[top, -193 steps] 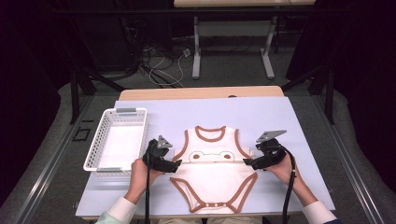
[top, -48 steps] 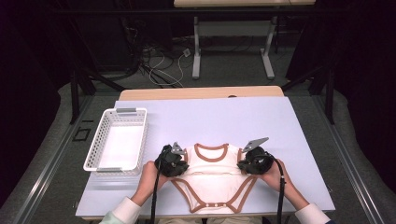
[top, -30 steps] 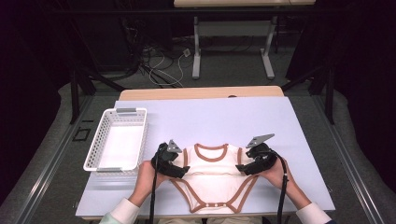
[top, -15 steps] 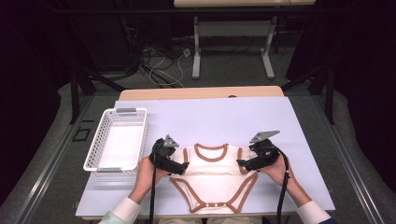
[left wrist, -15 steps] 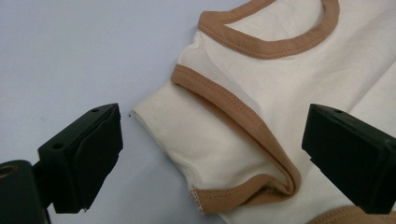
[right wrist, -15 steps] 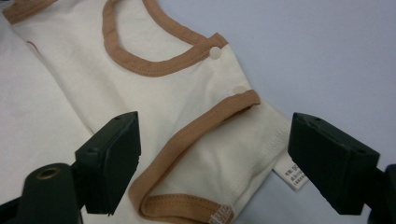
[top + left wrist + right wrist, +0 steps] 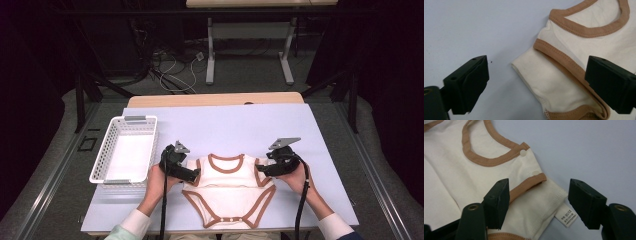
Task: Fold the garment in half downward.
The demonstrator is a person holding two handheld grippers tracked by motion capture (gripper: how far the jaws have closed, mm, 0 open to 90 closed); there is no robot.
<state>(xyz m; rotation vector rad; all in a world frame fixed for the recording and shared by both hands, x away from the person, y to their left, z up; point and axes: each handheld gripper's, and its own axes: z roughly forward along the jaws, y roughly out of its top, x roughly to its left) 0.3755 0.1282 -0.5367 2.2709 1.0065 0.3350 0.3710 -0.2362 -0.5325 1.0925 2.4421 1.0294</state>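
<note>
**Folded bodysuit between two open tongs**

A cream baby bodysuit (image 7: pixel 228 187) with tan-brown binding lies flat on the pale worktop (image 7: pixel 235 125), near its front edge and between the person's two hands. Its upper part is folded down over the body, so the round neckline faces up and a straight fold line crosses the garment from side to side. Below that, the leg openings curve in to a crotch tab with small pale snaps. In the right gripper view, two snaps sit on the shoulder beside the neckline, and a small white care label (image 7: pixel 566 215) sticks out from the folded side edge; its print is too small to read.

The left tongs (image 7: pixel 186 171) stand at the garment's left shoulder with the jaws spread wide, one over bare worktop and one over the cloth, gripping nothing. The right tongs (image 7: pixel 265 169) stand at the right shoulder, jaws likewise wide apart and straddling the folded corner.

A white slotted basket (image 7: pixel 111 150) sits well to the left.

The fold hides whatever front surface lies underneath. Both gripper views cut off the lower half of the garment.
</note>
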